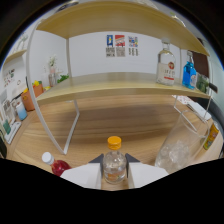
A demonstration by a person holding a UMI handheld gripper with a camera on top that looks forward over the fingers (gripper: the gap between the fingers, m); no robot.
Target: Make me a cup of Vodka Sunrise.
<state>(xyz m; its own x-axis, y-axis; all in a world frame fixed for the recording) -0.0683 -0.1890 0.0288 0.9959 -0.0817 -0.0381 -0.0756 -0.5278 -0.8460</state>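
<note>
Here, the hand-held gripper [114,172] clenches 1 yellow-capped bottle [114,162]; 1 ice glass [176,145] stands nearby.

Pretty plain setup: a light wood-grain desk [125,122] with a pale wooden shelf on thin white metal legs [100,90] standing over it, a white wall [90,52] behind, and some small colourful posters [122,45] stuck up there.

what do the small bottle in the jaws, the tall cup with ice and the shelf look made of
Small bottle: clear glass, probably, glossy and see-through, with an opaque yellow cap, likely plastic. The gripper has its jaws pressed on both sides of it. Tall cup: transparent, glass or clear plastic, ice visible inside. Shelf: light wood-look board, matte.
</note>
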